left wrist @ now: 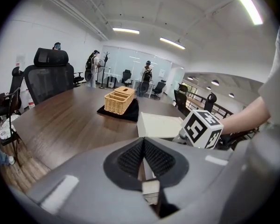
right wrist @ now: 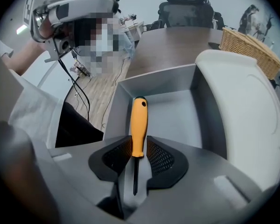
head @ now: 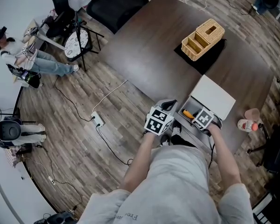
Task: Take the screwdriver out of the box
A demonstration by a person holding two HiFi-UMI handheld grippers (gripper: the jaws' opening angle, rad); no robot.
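Note:
A grey box stands open at the table's near edge, its white lid swung back. Inside lies an orange-handled screwdriver, seen as an orange bit in the head view, its thin dark shaft towards me. My right gripper points steeply down into the box with jaws wide, the handle between the pads, which do not clamp it. My left gripper sits at the box's left side, pads closed on a thin pale edge that looks like the box's wall.
A wicker basket rests on a black cloth at the far side of the dark table. Office chairs stand round it. A seated person is far left. Cables and a power strip lie on the wooden floor.

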